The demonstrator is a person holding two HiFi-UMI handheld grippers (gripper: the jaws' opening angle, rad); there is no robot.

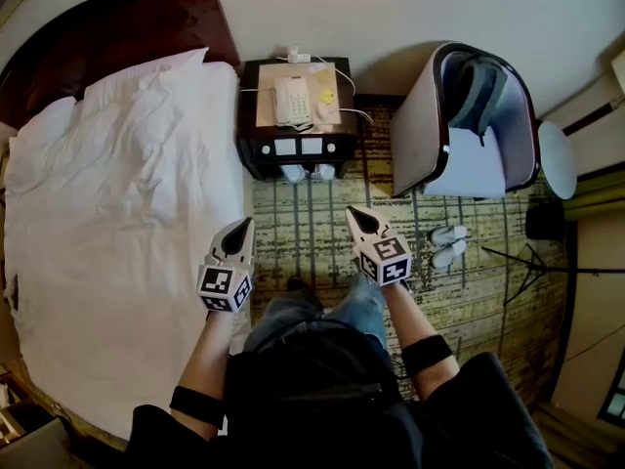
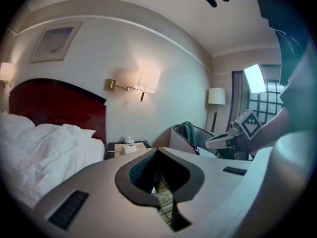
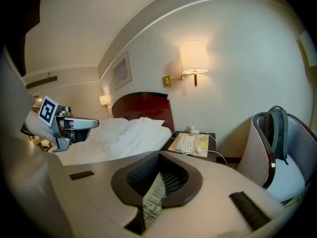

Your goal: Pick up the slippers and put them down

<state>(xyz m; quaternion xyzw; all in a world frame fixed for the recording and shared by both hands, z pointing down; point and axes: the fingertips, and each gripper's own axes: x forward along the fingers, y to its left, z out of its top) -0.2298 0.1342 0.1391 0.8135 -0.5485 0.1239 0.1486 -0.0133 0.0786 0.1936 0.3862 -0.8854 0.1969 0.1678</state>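
A pair of white slippers (image 1: pixel 448 244) lies side by side on the patterned carpet in front of the armchair, right of my right gripper. Two more white items (image 1: pixel 308 172) sit under the nightstand; I cannot tell whether they are slippers. My left gripper (image 1: pixel 240 225) hangs at the bed's edge, shut and empty. My right gripper (image 1: pixel 354 213) is over the carpet, shut and empty, pointing toward the nightstand. In the left gripper view the jaws (image 2: pixel 158 175) are closed, with the right gripper (image 2: pixel 224 141) beside them. The right gripper view shows closed jaws (image 3: pixel 158 171) and the left gripper (image 3: pixel 74 124).
A bed with white linen (image 1: pixel 117 223) fills the left. A dark nightstand (image 1: pixel 298 115) with a phone (image 1: pixel 291 100) stands against the wall. An armchair (image 1: pixel 469 125) holding a grey backpack (image 1: pixel 479 91) is at the right, with a stand's legs (image 1: pixel 532 262) beyond the slippers.
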